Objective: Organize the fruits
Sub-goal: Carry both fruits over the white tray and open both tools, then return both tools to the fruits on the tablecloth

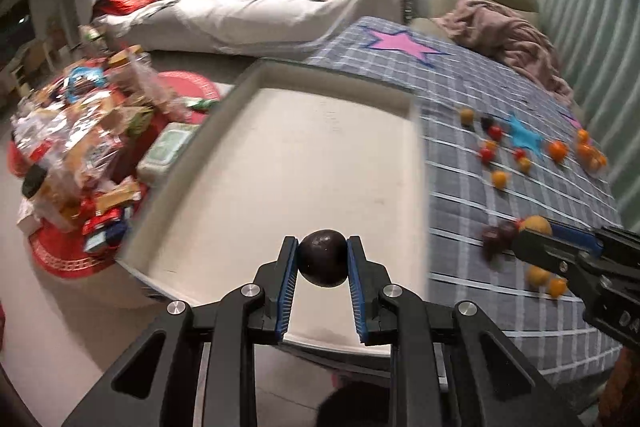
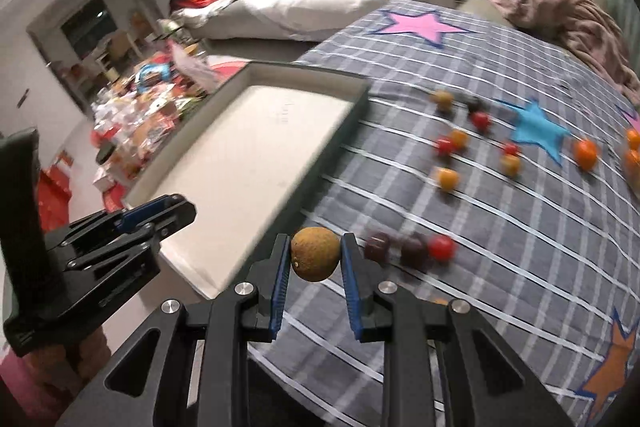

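Observation:
My left gripper (image 1: 322, 250) is shut on a dark purple fruit (image 1: 322, 263) and hangs over the near end of a shallow cream tray (image 1: 304, 155). My right gripper (image 2: 314, 247) is shut on a brownish-yellow round fruit (image 2: 315, 253), above the grey checked cloth (image 2: 500, 227) just right of the tray (image 2: 248, 155). Several small orange, red and dark fruits (image 2: 448, 178) lie scattered on the cloth. In the right wrist view the left gripper (image 2: 168, 211) shows at the left; in the left wrist view the right gripper (image 1: 560, 247) enters from the right.
The cloth with pink (image 1: 400, 43) and blue (image 2: 536, 129) stars covers a low surface. A white sofa (image 1: 260, 3) with red cushions stands behind. A cluttered pile of snack packets (image 1: 80, 147) lies on a red mat at the left. A pinkish blanket (image 2: 580, 23) lies at the far right.

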`<action>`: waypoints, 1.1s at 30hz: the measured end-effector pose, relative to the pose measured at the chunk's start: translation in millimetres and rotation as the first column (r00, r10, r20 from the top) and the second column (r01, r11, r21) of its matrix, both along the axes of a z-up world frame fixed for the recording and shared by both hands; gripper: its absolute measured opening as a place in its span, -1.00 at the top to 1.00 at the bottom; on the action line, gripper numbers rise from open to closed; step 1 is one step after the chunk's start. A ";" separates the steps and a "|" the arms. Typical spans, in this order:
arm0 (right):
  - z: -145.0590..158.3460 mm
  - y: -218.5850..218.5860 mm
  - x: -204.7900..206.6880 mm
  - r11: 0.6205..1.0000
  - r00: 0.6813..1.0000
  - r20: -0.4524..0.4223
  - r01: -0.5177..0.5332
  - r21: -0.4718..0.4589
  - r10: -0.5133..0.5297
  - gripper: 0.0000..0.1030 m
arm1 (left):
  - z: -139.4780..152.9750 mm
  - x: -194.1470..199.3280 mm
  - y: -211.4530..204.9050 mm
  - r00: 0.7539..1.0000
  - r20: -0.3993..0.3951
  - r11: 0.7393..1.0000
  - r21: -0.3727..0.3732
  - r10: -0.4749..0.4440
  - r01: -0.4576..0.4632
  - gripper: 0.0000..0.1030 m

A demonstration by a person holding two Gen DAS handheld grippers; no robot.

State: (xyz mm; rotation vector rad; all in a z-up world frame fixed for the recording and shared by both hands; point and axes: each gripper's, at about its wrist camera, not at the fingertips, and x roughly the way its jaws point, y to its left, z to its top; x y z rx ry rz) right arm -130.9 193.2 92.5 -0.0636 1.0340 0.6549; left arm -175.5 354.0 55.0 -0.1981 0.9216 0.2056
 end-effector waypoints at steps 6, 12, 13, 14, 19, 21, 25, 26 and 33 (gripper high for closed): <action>-16.4 52.2 0.9 0.997 0.997 -0.029 -0.078 -0.026 0.077 0.47 | -16.8 6.6 32.9 0.998 -0.043 0.998 0.037 0.045 -0.043 0.50; -39.7 85.0 -5.4 0.984 0.989 -0.050 -0.143 -0.104 0.138 0.47 | -32.9 13.2 41.4 0.996 -0.076 0.996 0.080 0.045 -0.039 0.50; -42.2 86.9 -5.4 0.982 0.988 -0.050 -0.149 -0.117 0.144 0.47 | -35.7 13.9 42.4 0.996 -0.081 0.997 0.074 0.044 -0.038 0.50; -43.8 87.9 -6.5 0.980 0.988 -0.048 -0.154 -0.128 0.149 0.47 | -38.1 14.5 43.6 0.995 -0.085 0.997 0.070 0.044 -0.039 0.50; -43.1 94.5 -12.2 0.969 0.982 -0.026 -0.191 -0.157 0.189 0.13 | -41.4 14.6 43.0 0.996 -0.076 0.997 0.074 0.036 -0.030 0.47; -39.4 92.3 -13.3 0.968 0.984 -0.001 -0.175 -0.178 0.178 0.00 | -42.1 14.9 46.1 0.995 -0.081 0.995 0.081 0.057 -0.050 0.01; -28.3 83.6 -10.6 0.978 0.988 0.020 -0.146 -0.148 0.150 -0.56 | -35.7 9.5 49.9 0.994 -0.035 0.990 0.099 0.100 -0.096 -0.57; -24.6 79.8 -10.2 0.980 0.990 0.036 -0.130 -0.154 0.137 -0.60 | -34.7 9.9 49.0 0.995 -0.038 0.992 0.093 0.092 -0.088 -0.57; -12.2 33.4 -6.3 0.989 0.997 0.061 -0.033 -0.142 0.042 -0.71 | -21.9 9.5 22.9 0.999 -0.026 0.996 0.090 0.028 -0.026 -0.57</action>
